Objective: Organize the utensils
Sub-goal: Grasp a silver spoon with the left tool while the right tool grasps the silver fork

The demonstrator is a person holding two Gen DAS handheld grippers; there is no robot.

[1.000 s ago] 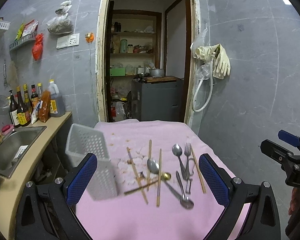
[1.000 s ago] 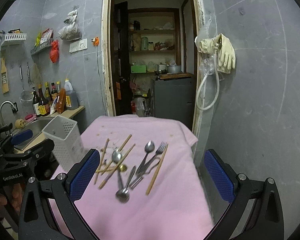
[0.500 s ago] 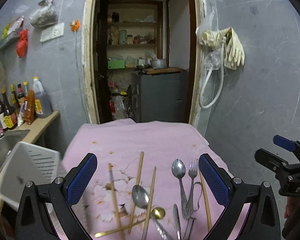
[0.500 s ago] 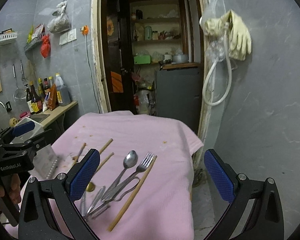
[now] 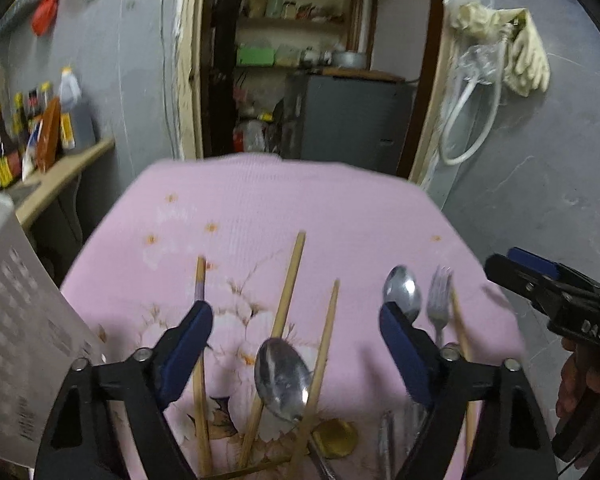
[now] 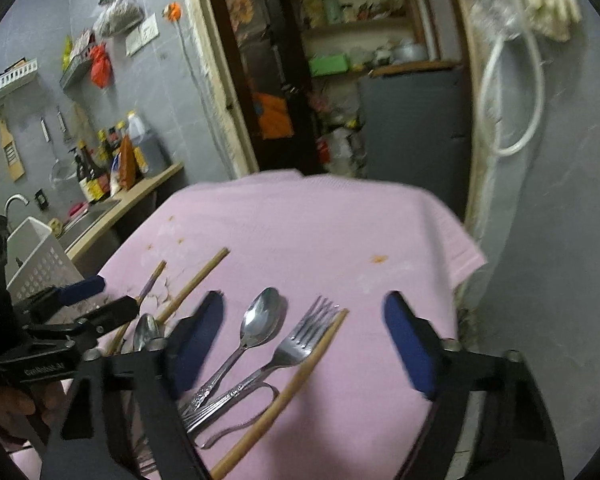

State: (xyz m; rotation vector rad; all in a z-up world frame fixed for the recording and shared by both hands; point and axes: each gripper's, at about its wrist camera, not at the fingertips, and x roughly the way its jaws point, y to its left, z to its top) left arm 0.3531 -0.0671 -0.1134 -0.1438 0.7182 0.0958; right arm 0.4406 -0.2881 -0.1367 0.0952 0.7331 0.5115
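The left gripper [image 5: 296,344], jaws closing, hangs over a spoon [image 5: 283,380] and chopsticks [image 5: 288,292] on the pink tabletop [image 5: 260,208]. A white basket [image 5: 16,320] stands at nine o'clock.

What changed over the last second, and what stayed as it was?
Both grippers came down closer to the utensils. The left gripper and right gripper are closing their jaws, neither gripping anything yet. The spoon, fork, chopsticks and white basket lie as before.
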